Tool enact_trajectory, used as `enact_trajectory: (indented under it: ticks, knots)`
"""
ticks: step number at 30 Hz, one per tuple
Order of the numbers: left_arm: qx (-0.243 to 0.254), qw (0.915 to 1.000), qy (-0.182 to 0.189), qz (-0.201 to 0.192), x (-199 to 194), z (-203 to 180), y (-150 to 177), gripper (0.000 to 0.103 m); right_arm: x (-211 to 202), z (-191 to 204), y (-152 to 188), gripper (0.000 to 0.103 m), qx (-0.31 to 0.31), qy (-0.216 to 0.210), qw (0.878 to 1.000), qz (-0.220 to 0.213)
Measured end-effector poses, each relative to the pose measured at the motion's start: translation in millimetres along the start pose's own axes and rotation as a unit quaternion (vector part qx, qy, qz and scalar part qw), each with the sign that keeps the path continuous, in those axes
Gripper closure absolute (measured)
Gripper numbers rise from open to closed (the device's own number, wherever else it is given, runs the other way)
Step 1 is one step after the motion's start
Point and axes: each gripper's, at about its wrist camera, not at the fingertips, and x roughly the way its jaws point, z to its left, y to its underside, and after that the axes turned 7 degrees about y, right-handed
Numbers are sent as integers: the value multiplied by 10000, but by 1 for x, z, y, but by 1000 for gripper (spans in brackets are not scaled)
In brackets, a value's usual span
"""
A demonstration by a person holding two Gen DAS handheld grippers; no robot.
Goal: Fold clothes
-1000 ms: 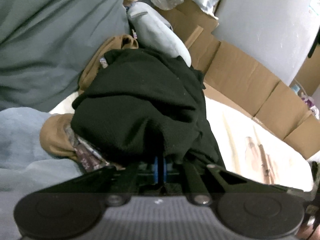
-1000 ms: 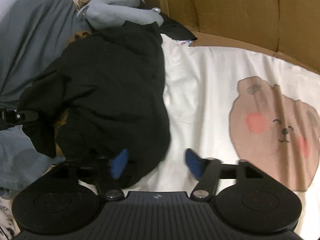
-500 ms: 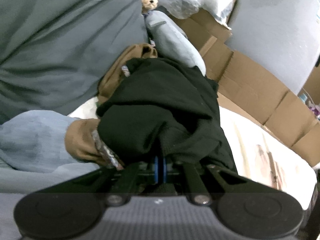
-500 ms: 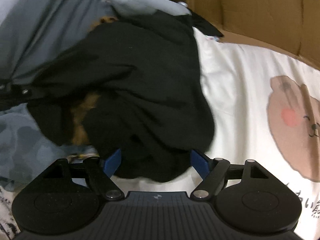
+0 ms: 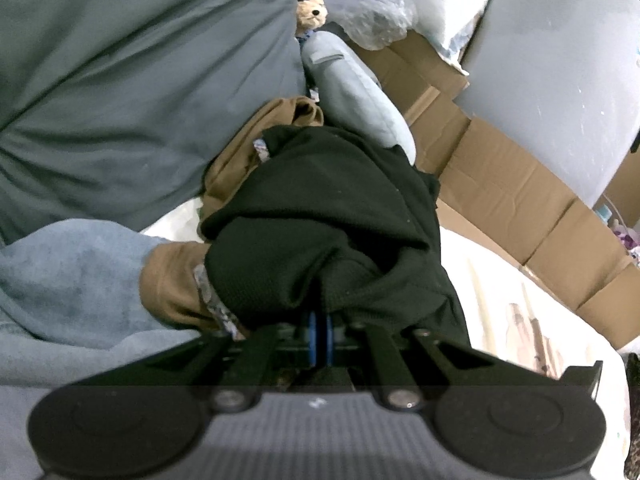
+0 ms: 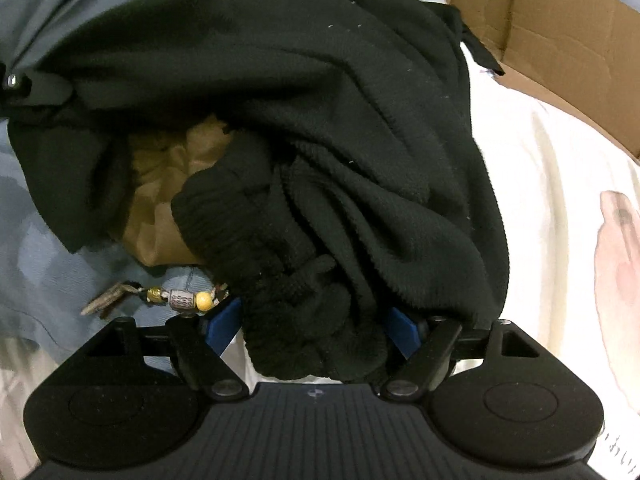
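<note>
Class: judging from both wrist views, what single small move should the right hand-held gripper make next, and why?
Probably finish closing the right hand-held gripper: its jaws are closing, a bunched fold of the black sweater lies between them unpinched, while the left hand-held gripper already pinches another edge.

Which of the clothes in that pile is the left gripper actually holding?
The black knit: it is pinched in the left gripper, lying atop the brown garment.
</note>
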Motion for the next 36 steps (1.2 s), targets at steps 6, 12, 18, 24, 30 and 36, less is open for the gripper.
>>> enact_trajectory:
  ticks: [6, 12, 18, 24, 30, 36]
  knots:
    - [101, 9999, 18, -15, -6, -8, 1, 98, -6, -20, -6, 87, 175, -245, 9993, 216]
    - [283, 9995, 143, -35, -23, -29, 4, 98, -42, -50, -5, 92, 257, -308, 9992, 73]
    - [494, 9984, 261, 32, -36, -51, 9, 98, -73, -79, 0, 94, 429, -93, 9990, 113]
    - [779, 9962, 357, 127, -48, -75, 9, 98, -106, -102, 18, 94, 328, -17, 9991, 277]
    - [1074, 9929, 453, 245, -50, -97, 9, 98, -122, -131, 30, 94, 273, -211, 9987, 363]
    - [1219, 9888, 657, 559, -48, -115, 19, 98, -147, -173, 49, 94, 673, -433, 9962, 357]
